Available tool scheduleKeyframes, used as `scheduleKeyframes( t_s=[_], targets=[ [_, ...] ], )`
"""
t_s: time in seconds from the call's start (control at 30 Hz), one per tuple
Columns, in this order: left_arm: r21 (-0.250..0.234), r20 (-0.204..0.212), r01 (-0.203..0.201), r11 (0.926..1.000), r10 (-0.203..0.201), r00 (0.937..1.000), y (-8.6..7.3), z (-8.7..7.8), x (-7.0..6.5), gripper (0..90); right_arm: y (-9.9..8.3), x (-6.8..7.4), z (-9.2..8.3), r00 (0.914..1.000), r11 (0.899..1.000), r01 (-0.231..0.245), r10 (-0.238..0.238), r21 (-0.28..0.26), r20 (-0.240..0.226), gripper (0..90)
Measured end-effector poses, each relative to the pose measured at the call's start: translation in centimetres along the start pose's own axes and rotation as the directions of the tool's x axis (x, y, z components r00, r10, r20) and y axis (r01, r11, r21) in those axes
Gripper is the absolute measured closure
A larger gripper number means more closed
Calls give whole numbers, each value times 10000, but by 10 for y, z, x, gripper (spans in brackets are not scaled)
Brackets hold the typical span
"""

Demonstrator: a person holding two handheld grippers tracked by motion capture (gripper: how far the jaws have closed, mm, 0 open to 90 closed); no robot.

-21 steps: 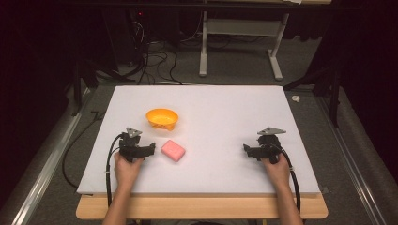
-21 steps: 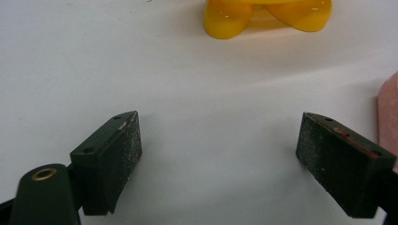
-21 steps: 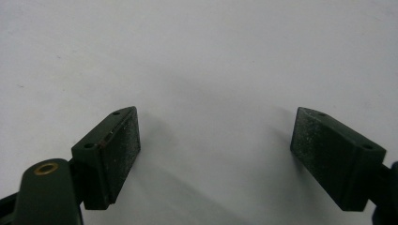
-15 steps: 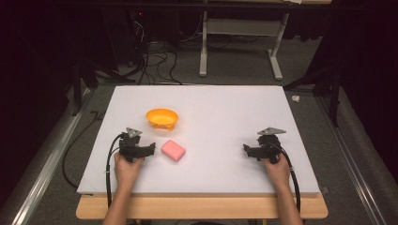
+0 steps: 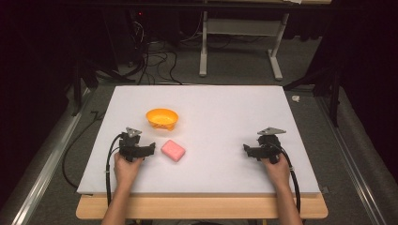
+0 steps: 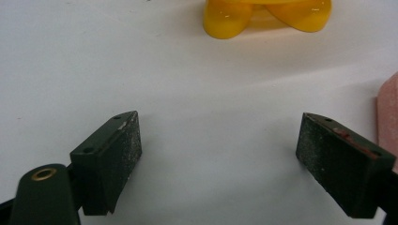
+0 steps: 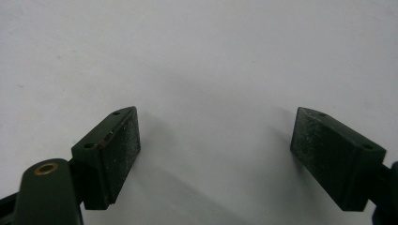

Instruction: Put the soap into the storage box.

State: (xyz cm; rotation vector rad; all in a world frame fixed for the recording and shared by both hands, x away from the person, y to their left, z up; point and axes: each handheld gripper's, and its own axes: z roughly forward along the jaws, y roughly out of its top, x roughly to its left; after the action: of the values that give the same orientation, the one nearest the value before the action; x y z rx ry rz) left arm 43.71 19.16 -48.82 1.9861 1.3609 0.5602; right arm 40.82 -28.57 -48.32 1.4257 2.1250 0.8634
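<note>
An orange bowl (image 5: 162, 117) stands on the left half of the white table top (image 5: 225, 105). A pink block (image 5: 172, 150) lies flat just in front of it. My left gripper (image 5: 136, 146) rests on the table directly left of the block, held by a hand, open and empty. In the left gripper view its jaws (image 6: 218, 140) stand wide apart over bare table, with the bowl's feet (image 6: 267, 16) ahead and the block's edge (image 6: 387, 117) at the far right. My right gripper (image 5: 263, 147) sits near the front right, also open (image 7: 216, 136), with nothing between its jaws.
A wooden board edge (image 5: 202, 208) runs along the table's front. Black cables (image 5: 155, 61) and a grey metal stand (image 5: 239, 47) occupy the floor behind the table. Each gripper's cable (image 5: 109, 164) trails toward the front edge.
</note>
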Motion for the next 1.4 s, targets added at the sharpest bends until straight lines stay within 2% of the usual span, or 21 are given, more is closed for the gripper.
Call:
scheduleKeyframes(
  t_s=[0.63, 0.83, 1.03, 1.4],
  targets=[
    [21, -80, 83, 10000, -83, 9999, 1, 0, 0, 150, 0, 0, 0, 10000, 10000, -2, 2, 1, 0, 166],
    [-75, 12, 81, 9999, -81, 10000, 2, -6, -1, 142, 0, 0, 0, 10000, 10000, -2, 2, 2, 2, 166],
    [-259, 263, 122, 9996, -115, 9996, 3, -16, -2, 144, 0, 0, 0, 10000, 10000, 7, -7, -3, -4, 165],
    [-756, 730, -124, 9971, 179, 9972, 5, -34, -11, 150, 0, 0, 0, 10000, 10000, 14, -14, -3, -1, 166]
  ],
)
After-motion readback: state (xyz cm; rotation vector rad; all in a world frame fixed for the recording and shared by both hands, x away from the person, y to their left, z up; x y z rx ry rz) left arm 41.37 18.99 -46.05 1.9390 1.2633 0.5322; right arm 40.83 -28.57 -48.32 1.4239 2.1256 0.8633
